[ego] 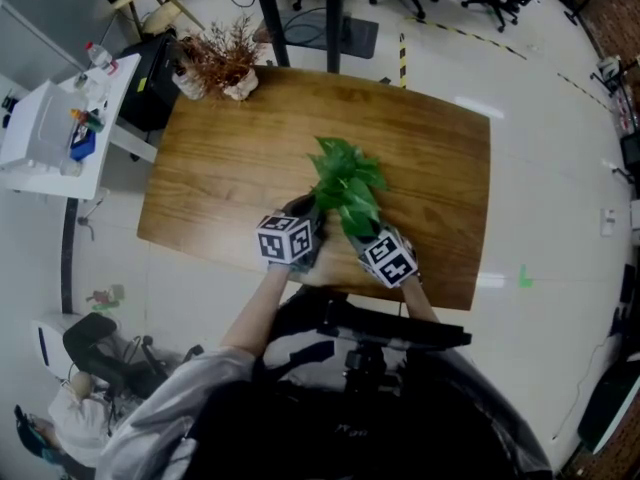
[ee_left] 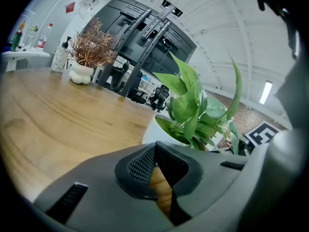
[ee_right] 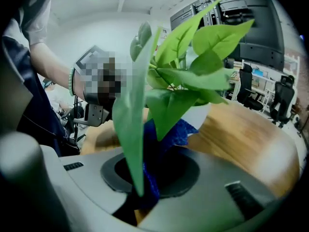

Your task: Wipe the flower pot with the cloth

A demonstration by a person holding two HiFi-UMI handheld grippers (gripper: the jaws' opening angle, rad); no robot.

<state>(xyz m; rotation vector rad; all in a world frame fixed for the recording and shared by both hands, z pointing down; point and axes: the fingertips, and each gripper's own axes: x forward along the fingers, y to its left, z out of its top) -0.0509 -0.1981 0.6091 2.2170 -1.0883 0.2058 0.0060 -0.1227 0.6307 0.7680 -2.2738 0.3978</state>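
A white flower pot (ee_left: 157, 129) with a green leafy plant (ego: 345, 183) stands on the wooden table (ego: 230, 168), close to its front edge. My right gripper (ee_right: 147, 170) is shut on a blue cloth (ee_right: 181, 132), which is pressed against the pot's white wall (ee_right: 199, 114); leaves hang across its jaws. In the head view the right gripper (ego: 365, 236) sits at the plant's right side. My left gripper (ego: 305, 220) is at the plant's left side. Its jaws (ee_left: 155, 151) are shut with nothing between them, just short of the pot.
A dried brown plant in a small white vase (ego: 222, 63) stands at the table's far left corner. A white side table (ego: 50, 128) with bottles is off to the left. Black gear and a seat (ego: 390, 333) lie below the front edge.
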